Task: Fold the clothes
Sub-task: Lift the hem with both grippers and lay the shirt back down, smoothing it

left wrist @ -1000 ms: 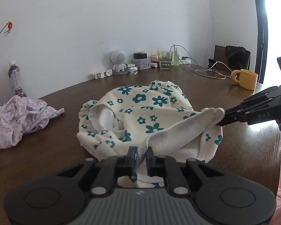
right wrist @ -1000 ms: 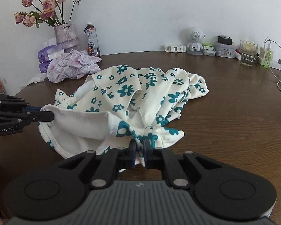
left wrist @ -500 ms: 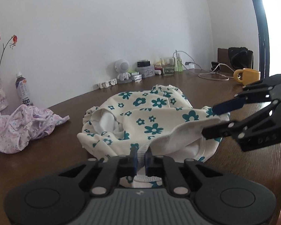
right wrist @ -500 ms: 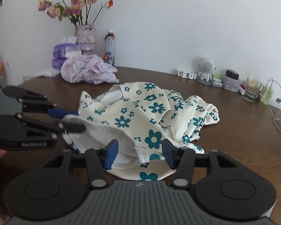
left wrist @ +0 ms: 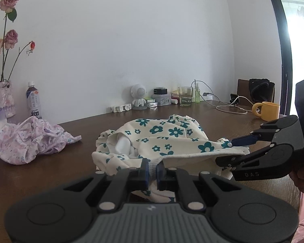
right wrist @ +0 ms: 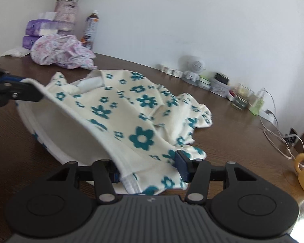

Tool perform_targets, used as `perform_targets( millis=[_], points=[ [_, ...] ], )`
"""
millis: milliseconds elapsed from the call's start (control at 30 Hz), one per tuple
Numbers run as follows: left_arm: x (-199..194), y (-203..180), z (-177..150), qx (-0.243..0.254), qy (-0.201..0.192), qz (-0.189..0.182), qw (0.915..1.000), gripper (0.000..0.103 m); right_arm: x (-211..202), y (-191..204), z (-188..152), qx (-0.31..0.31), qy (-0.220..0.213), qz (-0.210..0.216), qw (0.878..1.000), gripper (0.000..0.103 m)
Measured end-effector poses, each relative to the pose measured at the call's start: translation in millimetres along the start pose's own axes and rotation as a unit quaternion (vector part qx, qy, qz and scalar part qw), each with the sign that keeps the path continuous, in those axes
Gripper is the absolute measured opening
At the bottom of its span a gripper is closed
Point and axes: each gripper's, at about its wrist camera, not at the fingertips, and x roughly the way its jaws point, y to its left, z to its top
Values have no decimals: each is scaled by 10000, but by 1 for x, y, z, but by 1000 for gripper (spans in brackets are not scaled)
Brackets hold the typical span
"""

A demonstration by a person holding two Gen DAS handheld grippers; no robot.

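Floral garment half-held: left tongs gripped its hem, right tongs stood open around the cloth.

On a dark wooden table point(left wrist: 50, 174) lay a cream garment printed with teal flowers point(left wrist: 162, 139), rumpled, its white-lined hem lifted toward the cameras. The left tongs point(left wrist: 152, 171) were pinched nearly closed on that hem edge. The right tongs point(right wrist: 148, 170) stood about half spread, cloth lying between the pads but not pressed by them. With only one corner secured, the hem could sag or slide from the open side, leaving the edge crooked for folding. If the right tongs closed where they stood, they might bunch several layers together. A hard pull by the left could drag the whole garment across the table toward the crumpled pink floral garment point(left wrist: 30, 139). A yellow mug point(left wrist: 268, 111) and a charging cable point(left wrist: 231, 109) lay near the right side, within reach of a swinging sleeve.
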Motion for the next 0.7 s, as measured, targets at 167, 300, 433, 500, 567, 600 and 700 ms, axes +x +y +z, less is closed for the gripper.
perform_targets(
  millis=[167,300,433,500,567,600,700],
  points=[
    [-3,4,-1,-146,-51,81,9998,6,-9,-15,-9,242,107,-198,9995,52],
    [-3,4,-1,-157,-31,55,9999,6,-20,-25,-16,404,145,-225,9988,51],
    [-2,4,-2,-164,24,79,9998,7,-26,-32,-19,512,146,-20,9986,34],
    [-2,3,-2,-166,69,91,9998,7,-27,-31,-19,531,159,160,9983,25],
    [0,3,-2,-145,128,117,9997,10,-27,-31,-19,545,178,342,9978,14],
    [0,2,-3,-132,160,144,9997,12,-28,-30,-19,552,184,409,9975,12],
    [0,-2,-3,-68,260,213,9994,14,-30,-31,-19,595,107,496,9969,11]
  ],
)
